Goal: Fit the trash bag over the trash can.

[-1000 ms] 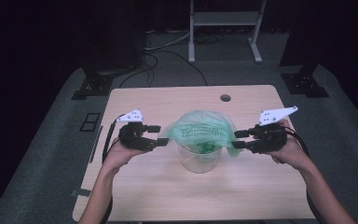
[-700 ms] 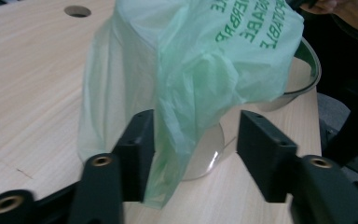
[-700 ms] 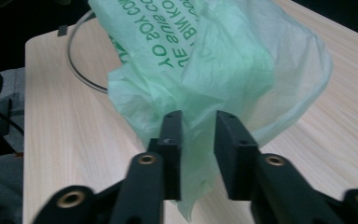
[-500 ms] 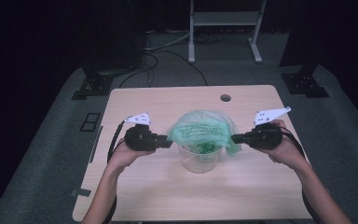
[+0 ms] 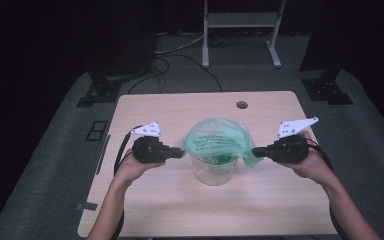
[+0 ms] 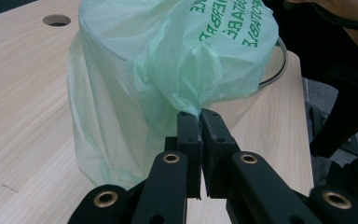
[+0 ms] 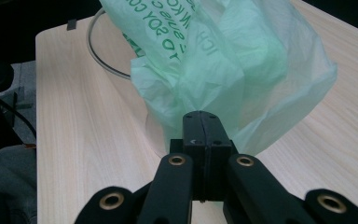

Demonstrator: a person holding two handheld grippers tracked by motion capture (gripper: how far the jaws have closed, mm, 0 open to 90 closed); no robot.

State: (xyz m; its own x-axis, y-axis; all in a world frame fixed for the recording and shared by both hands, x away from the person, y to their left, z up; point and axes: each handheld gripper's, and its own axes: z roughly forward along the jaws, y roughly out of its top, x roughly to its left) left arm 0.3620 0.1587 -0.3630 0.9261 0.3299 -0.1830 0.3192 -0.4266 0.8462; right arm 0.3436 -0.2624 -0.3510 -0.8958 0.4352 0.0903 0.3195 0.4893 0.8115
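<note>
A thin green plastic bag [image 5: 219, 140] with green print is draped over the mouth of a clear round container [image 5: 214, 171] in the middle of the table. My left gripper [image 5: 182, 152] is shut on the bag's left edge; in the left gripper view the film [image 6: 200, 70] is pinched between the black jaws of that gripper [image 6: 199, 116]. My right gripper [image 5: 255, 150] is shut on the bag's right edge, and the right gripper view shows the bag [image 7: 233, 60] bunched at the closed tips of that gripper [image 7: 202, 116]. The container's rim [image 7: 98, 60] shows behind the film.
The light wooden table [image 5: 150, 200] has a round cable hole [image 5: 241, 105] at its far edge. Beyond it stand a white metal frame [image 5: 240, 30] and dark equipment with floor cables [image 5: 180, 55]. Bare tabletop lies in front of the container.
Both grippers have moved slightly up and away from the person, still holding the bag's two edges; the bag is stretched over the container's mouth between them.
</note>
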